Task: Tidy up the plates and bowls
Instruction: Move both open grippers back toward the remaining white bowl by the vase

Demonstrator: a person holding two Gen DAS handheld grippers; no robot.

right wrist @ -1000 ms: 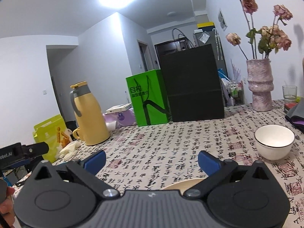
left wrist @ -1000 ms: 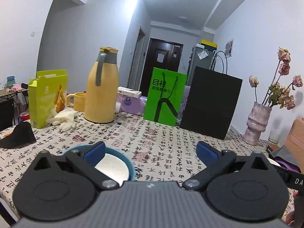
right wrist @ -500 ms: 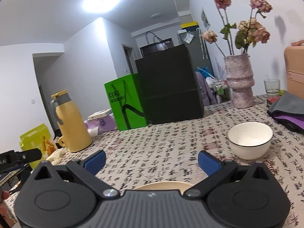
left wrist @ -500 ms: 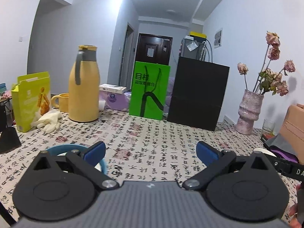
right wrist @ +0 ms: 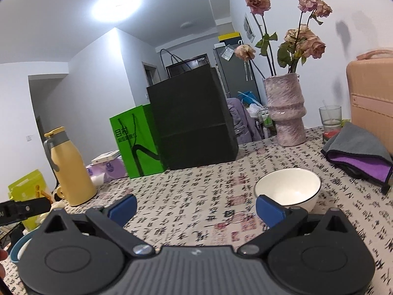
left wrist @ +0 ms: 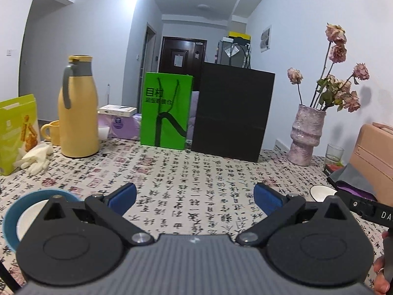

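In the left wrist view a blue-rimmed bowl point(left wrist: 11, 215) with a white inside sits on the tablecloth at the lower left, partly behind my left gripper point(left wrist: 195, 195), which is open and empty. A white bowl with a dark rim point(left wrist: 321, 193) shows at the right, half hidden by the right gripper's body. In the right wrist view that white bowl point(right wrist: 287, 188) stands just beyond the right finger of my right gripper point(right wrist: 196, 205), also open and empty. The blue-rimmed bowl point(right wrist: 16, 249) peeks out at the lower left.
A yellow thermos point(left wrist: 77, 109), yellow mug point(left wrist: 50, 132), snack box point(left wrist: 17, 132) and white gloves point(left wrist: 34, 158) stand at the left. Green bag point(left wrist: 165, 114) and black bag point(left wrist: 232, 111) block the back. Pink vase point(right wrist: 286, 109), glass point(right wrist: 330, 116), folded cloth point(right wrist: 356, 151) and tan case point(right wrist: 372, 100) crowd the right.
Both grippers have lifted and swung: the left view now looks more to the right, the right gripper has moved closer to the white bowl. The cream plate under the right gripper is out of sight.
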